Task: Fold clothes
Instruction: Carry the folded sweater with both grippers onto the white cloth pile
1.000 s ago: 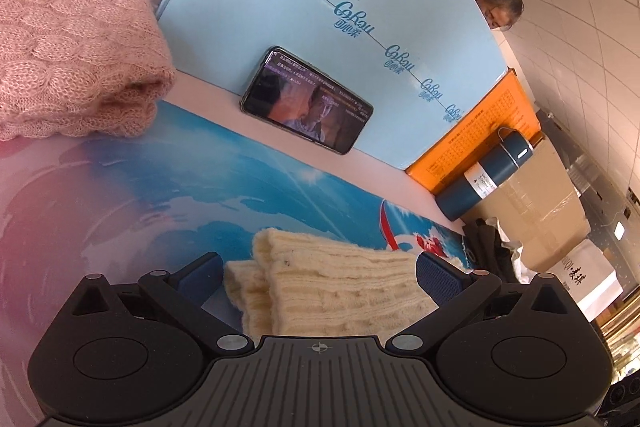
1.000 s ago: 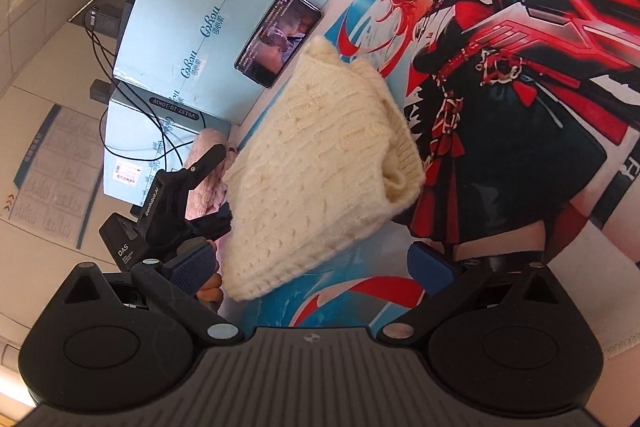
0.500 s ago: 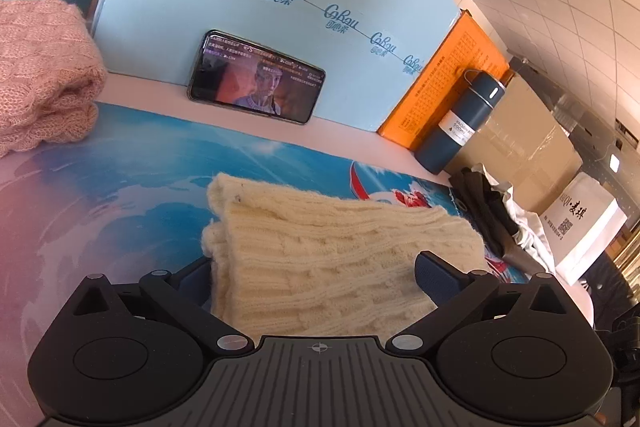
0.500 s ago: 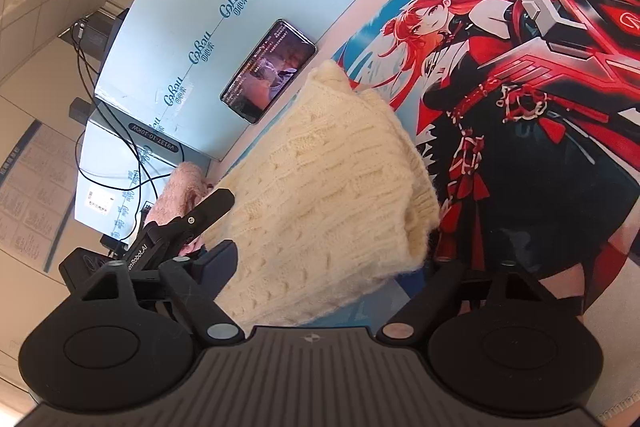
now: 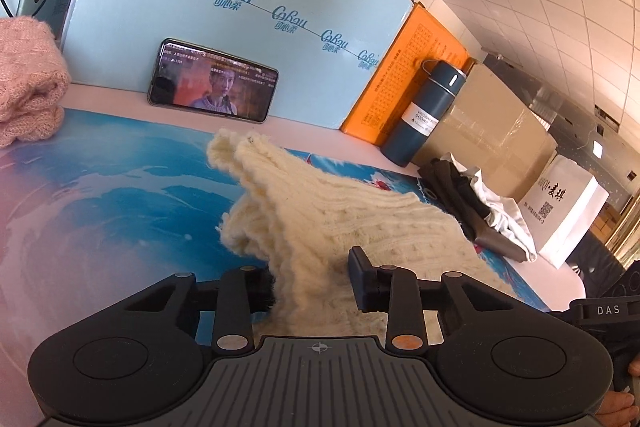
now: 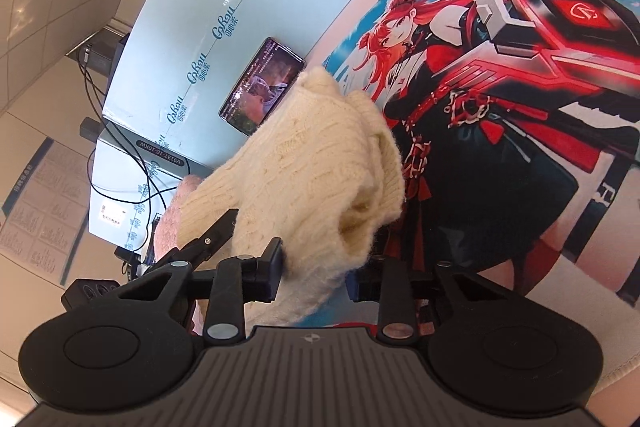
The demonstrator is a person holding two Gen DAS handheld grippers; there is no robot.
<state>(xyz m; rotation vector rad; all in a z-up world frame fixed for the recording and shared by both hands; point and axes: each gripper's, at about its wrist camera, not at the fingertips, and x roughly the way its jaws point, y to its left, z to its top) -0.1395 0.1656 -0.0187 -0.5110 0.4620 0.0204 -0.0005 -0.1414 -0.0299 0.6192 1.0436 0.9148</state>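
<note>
While both sets of jaws were closing, the left gripper (image 5: 312, 283) and right gripper (image 6: 316, 275) each pinched the cream sweater (image 5: 340, 223) mid-mat (image 5: 100, 195); soft, bulky and light, it seemed best gripped at its folded edges.

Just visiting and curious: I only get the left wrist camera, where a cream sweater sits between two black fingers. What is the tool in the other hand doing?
Observer: The right gripper has a bunched edge of the same sweater between its fingers, and its jaws are closing on it.
Visitor: And the colourful mat underneath? I see only blue swirls.
Observer: Beside the sweater, the mat shows a cartoon figure with long red hair, dressed in black and red.
</note>
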